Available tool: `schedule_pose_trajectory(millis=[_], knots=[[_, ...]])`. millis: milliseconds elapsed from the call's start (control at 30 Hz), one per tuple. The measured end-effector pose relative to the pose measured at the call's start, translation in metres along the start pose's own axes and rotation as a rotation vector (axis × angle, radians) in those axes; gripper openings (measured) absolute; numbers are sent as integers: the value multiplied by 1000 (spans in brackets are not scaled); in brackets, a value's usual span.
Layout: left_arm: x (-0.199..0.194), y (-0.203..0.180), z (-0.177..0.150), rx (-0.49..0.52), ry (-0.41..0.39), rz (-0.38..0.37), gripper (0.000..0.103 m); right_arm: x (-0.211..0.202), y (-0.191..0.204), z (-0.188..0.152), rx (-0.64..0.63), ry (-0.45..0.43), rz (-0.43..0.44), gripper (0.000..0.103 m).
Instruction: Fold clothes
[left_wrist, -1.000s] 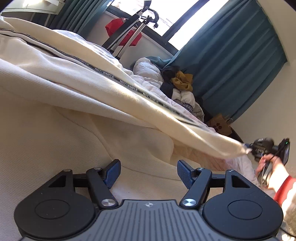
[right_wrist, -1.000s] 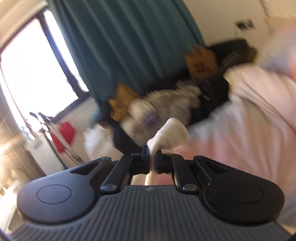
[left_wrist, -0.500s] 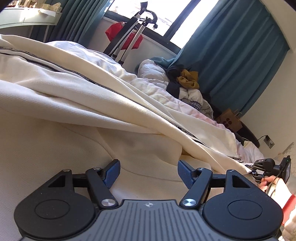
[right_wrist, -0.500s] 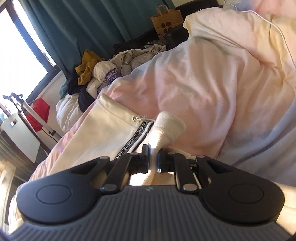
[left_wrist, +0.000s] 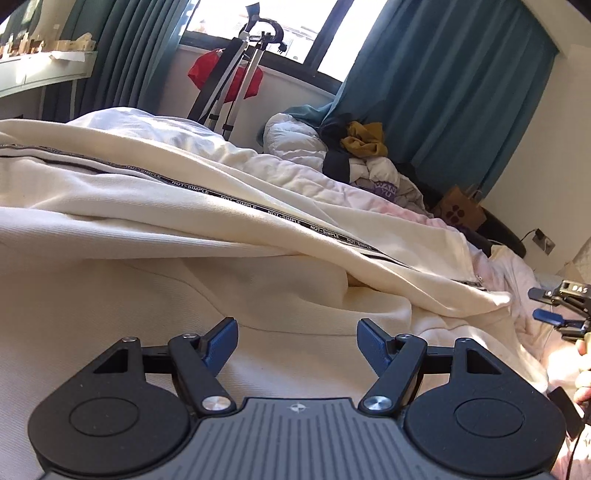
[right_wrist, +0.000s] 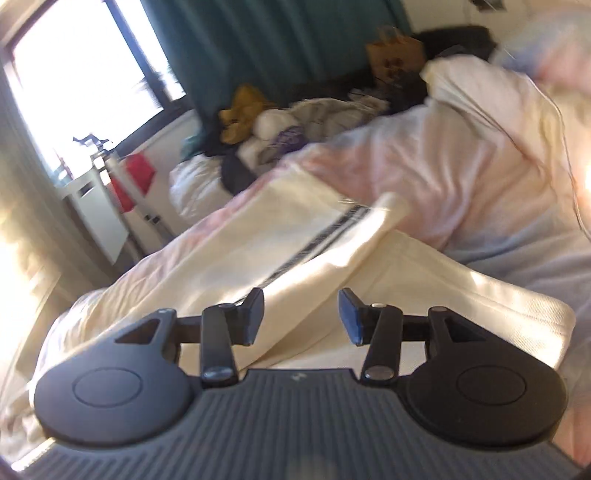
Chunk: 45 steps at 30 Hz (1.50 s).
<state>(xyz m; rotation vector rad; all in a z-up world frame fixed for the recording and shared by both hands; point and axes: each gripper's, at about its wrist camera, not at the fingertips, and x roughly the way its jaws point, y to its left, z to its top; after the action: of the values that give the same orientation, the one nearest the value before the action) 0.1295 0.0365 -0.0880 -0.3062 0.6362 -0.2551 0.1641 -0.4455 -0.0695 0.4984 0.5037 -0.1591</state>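
- The cream trousers (left_wrist: 229, 206) were seen spread along the bed (left_wrist: 388, 195), one leg laid over the other, with the black lettered side stripe (left_wrist: 280, 216) running towards the foot end.
- The cuff end (left_wrist: 495, 299) was found lying free near the bed's right edge, just beside the right gripper (left_wrist: 554, 306).
- The left gripper (left_wrist: 297, 341) was held low over the cream cloth with its jaws spread wide and nothing between the pads.
- The right gripper's jaws had just been opening; in its own blurred view they were parted about halfway, and no cloth was caught between them.
- The fabric was judged to be a thick, soft knit: limp, fairly light, unlikely to slip from rubber pads, and not fragile.
- Creases and sagging were to be expected wherever the cloth was lifted by one point only.
- The ribbed cuff and the waistband were judged the firmest places for a hold, being doubled and less stretchy than the leg panels.
- A pinch through both layers at the hem was considered best for carrying the legs over towards the waist.
- The pile of other clothes (left_wrist: 365, 158) by the curtain (left_wrist: 461, 92) was left well apart.
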Motion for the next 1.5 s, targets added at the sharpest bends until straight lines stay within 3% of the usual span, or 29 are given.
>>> schedule_pose_trajectory(millis=[333, 533, 767, 800, 867, 900, 967, 1067, 1200, 1333, 1500], knots=[[-44, -36, -16, 159, -25, 37, 76, -71, 68, -53, -223, 31, 112, 48], [-73, -39, -32, 159, -20, 78, 79, -77, 86, -78, -294, 62, 163, 48], [-93, -25, -30, 99, -8, 205, 82, -67, 95, -87, -338, 102, 166, 48], [-97, -20, -26, 85, -13, 250, 82, -66, 95, -87, -338, 110, 161, 49], [-104, -9, -18, 59, -21, 340, 82, -66, 92, -87, -328, 123, 142, 70], [-108, -4, -14, 43, -26, 384, 83, -66, 88, -86, -313, 124, 132, 74], [-122, 19, -4, -65, -45, 424, 83, -67, 80, -83, -279, 127, 110, 77], [-154, 67, 7, -312, -83, 436, 83, -70, 61, -72, -186, 122, 77, 77], [-195, 128, 6, -575, -115, 476, 83, -79, 19, -52, 50, 83, 62, 77], [-230, 172, -5, -778, -177, 448, 83, -90, -39, -36, 338, 49, 28, 77], [-241, 210, -17, -931, -196, 405, 83, -94, -93, -28, 499, 11, -110, 78]])
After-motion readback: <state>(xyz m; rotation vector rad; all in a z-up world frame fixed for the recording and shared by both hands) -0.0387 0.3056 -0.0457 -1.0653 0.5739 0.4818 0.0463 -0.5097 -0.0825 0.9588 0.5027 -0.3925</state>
